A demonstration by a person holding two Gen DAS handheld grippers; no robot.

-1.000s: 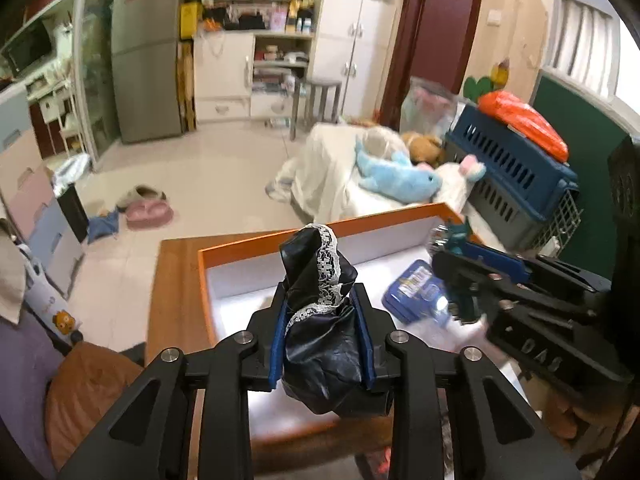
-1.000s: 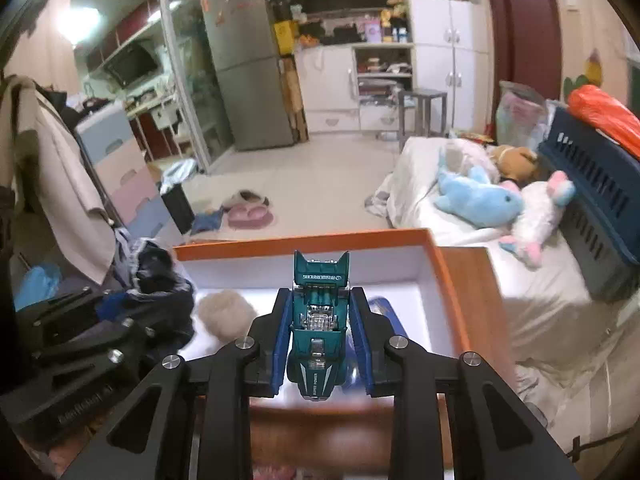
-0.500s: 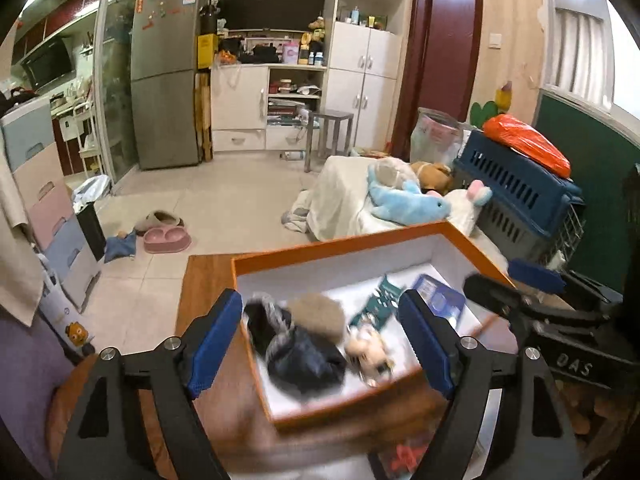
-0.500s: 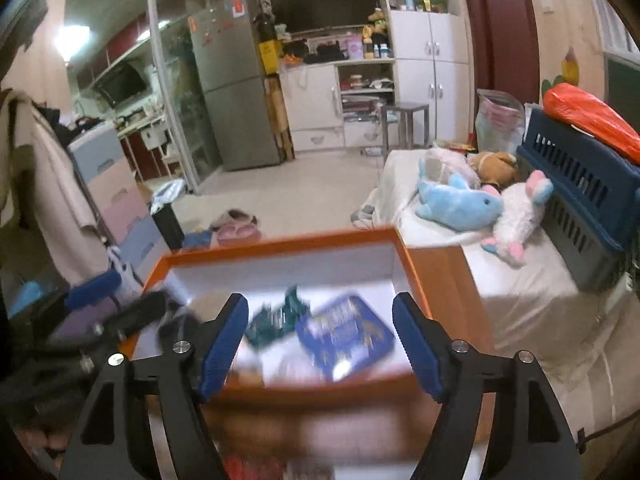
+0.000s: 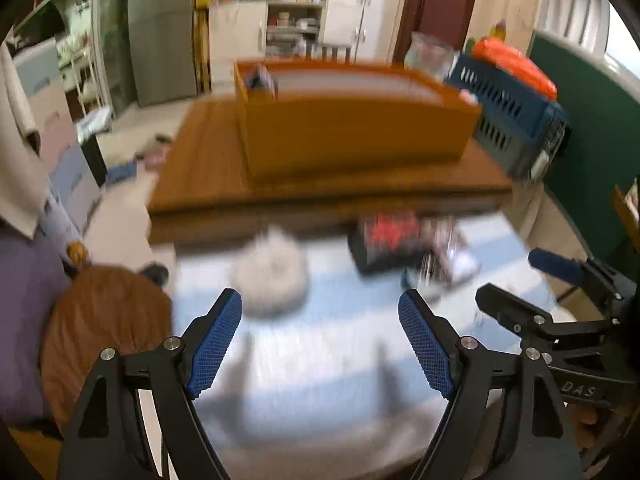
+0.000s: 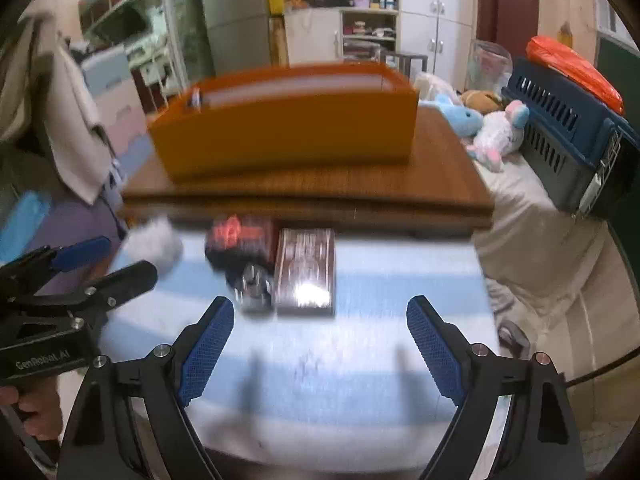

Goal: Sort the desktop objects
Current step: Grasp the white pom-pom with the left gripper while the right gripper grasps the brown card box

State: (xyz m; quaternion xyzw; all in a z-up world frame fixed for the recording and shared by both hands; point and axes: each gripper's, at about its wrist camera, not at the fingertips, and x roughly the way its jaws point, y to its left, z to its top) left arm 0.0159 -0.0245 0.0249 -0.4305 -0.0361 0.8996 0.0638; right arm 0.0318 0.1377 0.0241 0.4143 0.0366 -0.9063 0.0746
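Both views are blurred by motion. An orange box (image 5: 352, 128) (image 6: 288, 132) stands on the wooden table (image 5: 200, 176). In front of it, on a blue-and-white striped surface (image 6: 360, 360), lie a fluffy white ball (image 5: 272, 280) (image 6: 154, 242), a black-and-red item (image 5: 384, 240) (image 6: 240, 236), a brown flat box (image 6: 306, 270) and a shiny metal piece (image 6: 252, 284). My left gripper (image 5: 320, 300) (image 6: 92, 264) hangs open and empty just short of the fluffy ball. My right gripper (image 6: 320, 306) (image 5: 552, 292) has its jaws opening, nothing between them, near the brown box.
A blue slatted crate (image 6: 572, 152) with an orange bag (image 6: 572, 68) on top stands to the right, with plush toys (image 6: 496, 132) on a white sheet beside it. A brown cushion (image 5: 104, 336) lies at the left. A hand (image 6: 36, 408) holds the left gripper's handle.
Both grippers let go of their loads, the black lacy cloth and the teal toy car, inside the orange box. They opened, then drew back and down over the striped surface.
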